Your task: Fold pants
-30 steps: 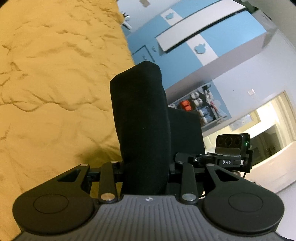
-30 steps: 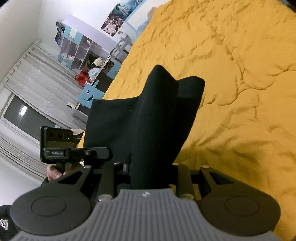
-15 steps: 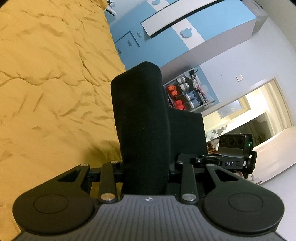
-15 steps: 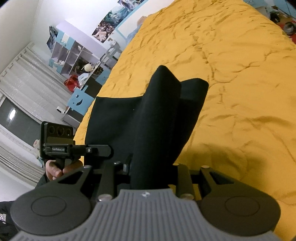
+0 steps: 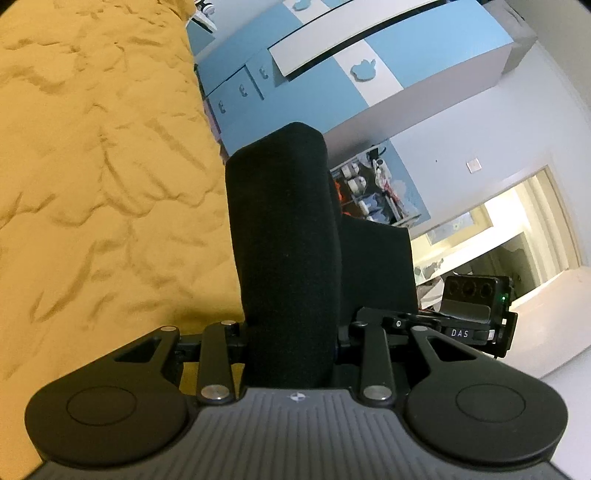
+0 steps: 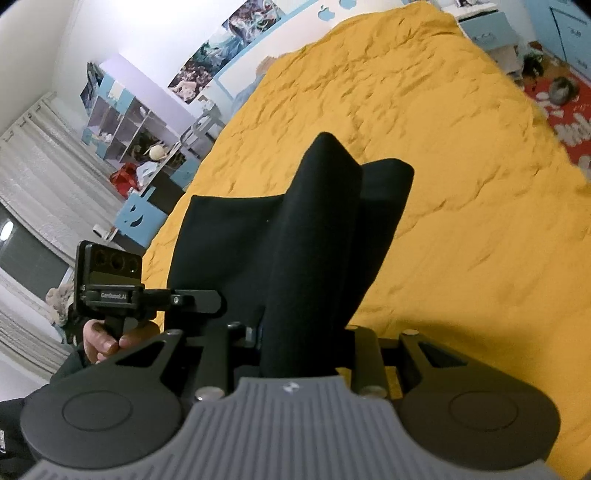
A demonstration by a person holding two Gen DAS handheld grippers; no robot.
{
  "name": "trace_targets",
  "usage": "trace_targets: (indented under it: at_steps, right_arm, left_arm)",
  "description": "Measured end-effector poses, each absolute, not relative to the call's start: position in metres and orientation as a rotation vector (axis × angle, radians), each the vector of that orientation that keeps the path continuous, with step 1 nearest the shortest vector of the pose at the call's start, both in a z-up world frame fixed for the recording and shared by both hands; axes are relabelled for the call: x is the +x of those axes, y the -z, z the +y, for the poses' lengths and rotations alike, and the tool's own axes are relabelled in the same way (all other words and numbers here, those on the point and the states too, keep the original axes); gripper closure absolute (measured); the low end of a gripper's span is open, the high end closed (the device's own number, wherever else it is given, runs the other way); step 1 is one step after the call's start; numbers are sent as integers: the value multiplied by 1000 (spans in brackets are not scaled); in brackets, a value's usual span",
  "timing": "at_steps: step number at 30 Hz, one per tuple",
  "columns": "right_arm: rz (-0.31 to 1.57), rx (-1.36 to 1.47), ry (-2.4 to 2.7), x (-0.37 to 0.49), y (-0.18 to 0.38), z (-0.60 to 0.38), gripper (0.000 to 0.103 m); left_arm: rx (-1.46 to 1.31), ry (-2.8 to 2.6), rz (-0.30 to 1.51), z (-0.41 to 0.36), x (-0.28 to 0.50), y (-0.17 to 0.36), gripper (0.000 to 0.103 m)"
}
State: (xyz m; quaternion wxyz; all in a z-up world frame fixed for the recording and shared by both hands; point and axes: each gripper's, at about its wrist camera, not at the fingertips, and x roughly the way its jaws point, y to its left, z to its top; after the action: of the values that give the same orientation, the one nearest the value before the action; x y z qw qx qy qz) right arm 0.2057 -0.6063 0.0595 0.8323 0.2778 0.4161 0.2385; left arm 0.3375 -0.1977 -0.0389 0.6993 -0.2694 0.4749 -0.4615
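Black pants [image 5: 373,266] hang stretched between my two grippers above a yellow bedspread [image 5: 92,166]. In the left wrist view a thick fold of the cloth drapes over my left gripper [image 5: 286,221], which is shut on it; its fingers are hidden under the fabric. The right gripper's camera block [image 5: 472,310] shows just past the cloth's right edge. In the right wrist view the pants [image 6: 229,251] rise in two folds over my right gripper [image 6: 314,240], shut on them with its fingers covered. A hand [image 6: 107,339] holds the left gripper at the cloth's left end.
The yellow bed [image 6: 443,147] spreads ahead and to the right in the right wrist view. A blue and white wardrobe [image 5: 332,66], a lit doorway [image 5: 517,229], open shelves [image 6: 122,122], a blue nightstand [image 6: 487,33] and a red rug [image 6: 561,107] ring the bed.
Both grippers have carried the pants along over the bed. The right wrist view now takes in the bed's far end and the red rug. The grips and the folds look unchanged.
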Motion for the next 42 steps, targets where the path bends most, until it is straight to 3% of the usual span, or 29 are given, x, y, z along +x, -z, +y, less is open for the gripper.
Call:
trace_targets:
  at_steps: [5, 14, 19, 23, 31, 42]
  right_arm:
    - [892, 616, -481, 238, -38, -645, 80]
    - [996, 685, -413, 274, 59, -684, 78]
    - [1035, 731, -348, 274, 107, -698, 64]
    - [1007, 841, -353, 255, 129, -715, 63]
    - [1007, 877, -347, 193, 121, -715, 63]
    - [1074, 737, -208, 127, 83, -670, 64]
  left_arm:
    - [-607, 1031, 1078, -226, 367, 61, 66]
    - [-543, 972, 1220, -267, 396, 133, 66]
    - [-530, 926, 1280, -271, 401, 170, 65]
    - [-602, 907, 1327, -259, 399, 191, 58]
    - [-641, 918, 1356, -230, 374, 189, 56]
    - [-468, 896, 1355, -200, 313, 164, 59]
